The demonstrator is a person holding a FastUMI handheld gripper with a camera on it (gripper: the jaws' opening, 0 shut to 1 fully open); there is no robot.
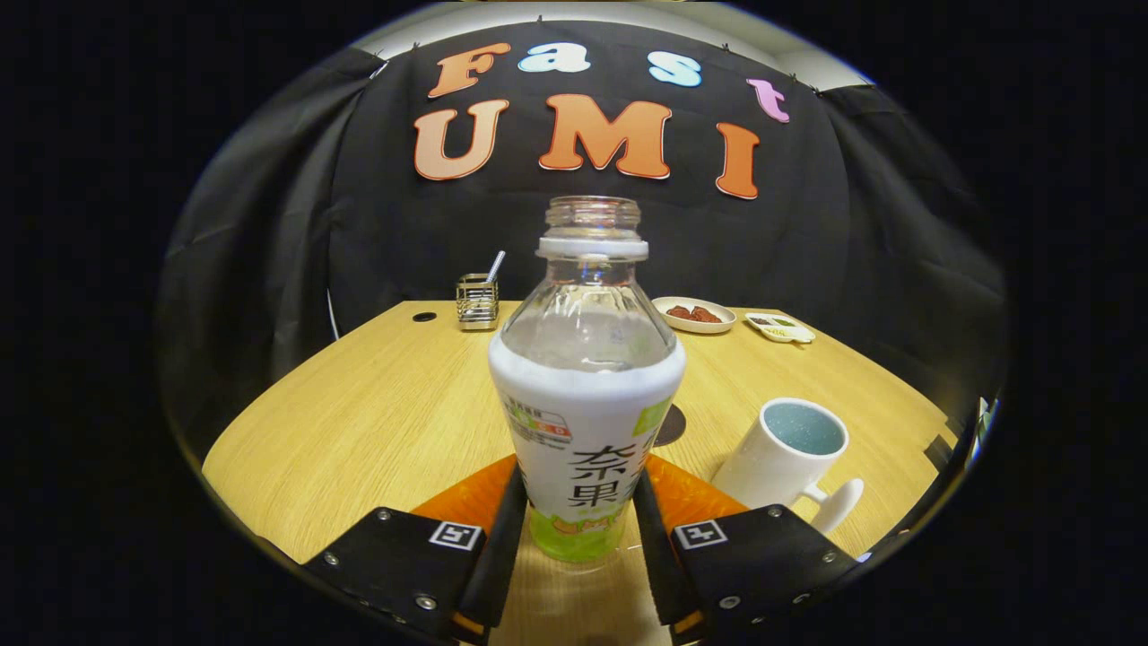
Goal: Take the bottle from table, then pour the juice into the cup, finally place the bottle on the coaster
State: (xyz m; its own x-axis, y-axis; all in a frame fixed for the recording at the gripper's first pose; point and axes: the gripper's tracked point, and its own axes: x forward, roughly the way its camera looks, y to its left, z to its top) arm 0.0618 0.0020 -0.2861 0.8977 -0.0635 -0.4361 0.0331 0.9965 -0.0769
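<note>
A clear plastic bottle [587, 395] with a white and green label stands upright between my fingers, its neck open with no cap. My gripper [578, 502] is shut on it, both fingers pressing its lower sides. An orange mat [691, 498] lies under and behind the bottle's base; I cannot tell if the bottle rests on it or hangs just above. A dark round disc [671, 424] peeks out from behind the bottle's right side. A white cup [782, 453] with a blue-grey inside stands to the right of the bottle, its handle toward me.
Everything sits on a round wooden table [359, 422]. At its far edge are a wire holder [477, 302] with a straw, a small plate [693, 315] of reddish food and a small flat dish [778, 327]. A dark hole [424, 317] marks the far left.
</note>
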